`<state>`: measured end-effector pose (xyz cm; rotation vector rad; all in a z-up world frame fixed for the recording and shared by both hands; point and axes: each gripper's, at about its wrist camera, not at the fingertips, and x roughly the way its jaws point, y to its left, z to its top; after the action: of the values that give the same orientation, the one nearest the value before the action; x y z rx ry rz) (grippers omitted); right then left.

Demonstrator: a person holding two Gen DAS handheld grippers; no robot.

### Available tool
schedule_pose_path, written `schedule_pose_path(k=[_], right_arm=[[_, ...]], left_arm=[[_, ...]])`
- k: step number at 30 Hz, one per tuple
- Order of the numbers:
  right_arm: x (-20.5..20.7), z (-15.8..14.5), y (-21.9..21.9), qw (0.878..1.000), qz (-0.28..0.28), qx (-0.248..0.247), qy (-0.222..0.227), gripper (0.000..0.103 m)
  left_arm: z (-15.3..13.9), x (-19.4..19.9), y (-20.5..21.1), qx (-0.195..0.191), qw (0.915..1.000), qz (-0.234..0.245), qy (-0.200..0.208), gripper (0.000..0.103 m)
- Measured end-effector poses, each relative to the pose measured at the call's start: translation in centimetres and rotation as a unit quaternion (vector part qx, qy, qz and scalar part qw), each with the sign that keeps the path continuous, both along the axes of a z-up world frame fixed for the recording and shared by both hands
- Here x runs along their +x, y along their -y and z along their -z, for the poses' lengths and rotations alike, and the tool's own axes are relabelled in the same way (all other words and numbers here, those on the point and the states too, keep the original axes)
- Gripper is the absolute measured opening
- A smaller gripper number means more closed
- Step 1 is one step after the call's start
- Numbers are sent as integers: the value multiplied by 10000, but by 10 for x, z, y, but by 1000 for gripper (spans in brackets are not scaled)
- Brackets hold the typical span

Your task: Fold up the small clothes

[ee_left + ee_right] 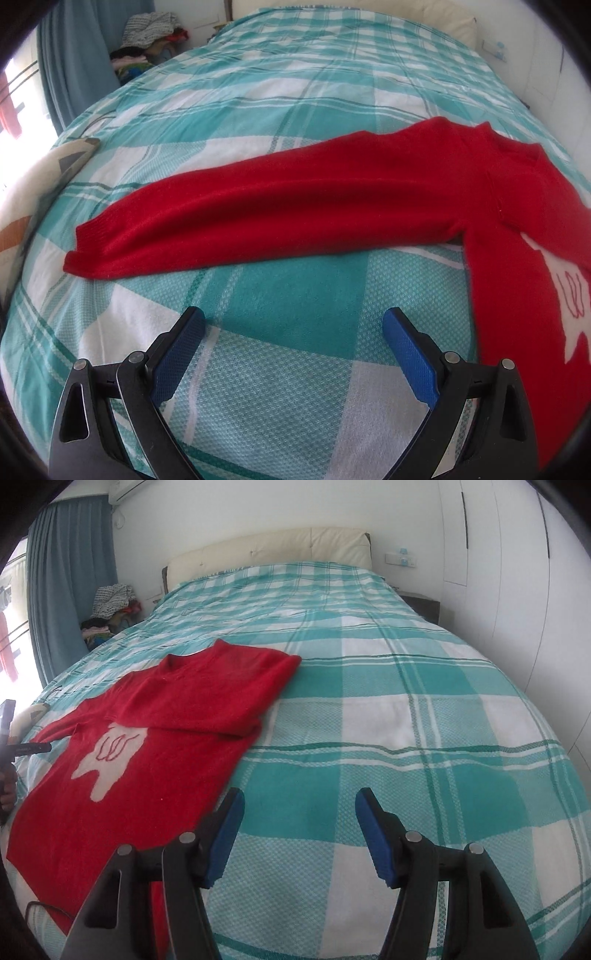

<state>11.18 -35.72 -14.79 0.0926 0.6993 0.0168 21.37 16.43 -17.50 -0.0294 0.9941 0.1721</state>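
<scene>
A small red sweater (147,746) with a white patch on its chest lies flat on the bed. In the right wrist view its right sleeve (229,686) is folded in across the chest. In the left wrist view its left sleeve (258,214) stretches straight out to the left, cuff at the far left. My left gripper (293,321) is open and empty, hovering over bare bedspread just below that sleeve. My right gripper (299,801) is open and empty, over the bedspread just right of the sweater's lower edge.
The bed has a teal and white checked bedspread (406,709) and a cream headboard (277,546). A pillow (33,192) lies at the bed's left edge. A clothes pile (147,40) sits by the blue curtain (62,583). White wardrobe doors (517,572) stand to the right.
</scene>
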Motion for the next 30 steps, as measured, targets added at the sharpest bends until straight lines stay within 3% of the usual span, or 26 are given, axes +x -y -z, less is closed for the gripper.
schedule_pose_path(k=[2, 7, 11, 19, 30], right_arm=[[-2, -5, 3, 9997, 85, 198, 144, 62], [-2, -16, -9, 9985, 124, -263, 473, 63], [-5, -12, -13, 9985, 106, -353, 404, 63], [-6, -11, -11, 9983, 209, -364, 412, 63], [-4, -14, -12, 9981, 148, -358, 489, 63]], left_arm=[[3, 1, -1, -22, 10000, -26, -52, 102], [11, 1, -3, -75, 9998, -38, -187, 103], [13, 1, 0, 56, 9998, -11, -213, 103], [18, -4, -1, 22, 10000, 42, 44, 103], [20, -2, -2, -57, 9999, 31, 93, 103]])
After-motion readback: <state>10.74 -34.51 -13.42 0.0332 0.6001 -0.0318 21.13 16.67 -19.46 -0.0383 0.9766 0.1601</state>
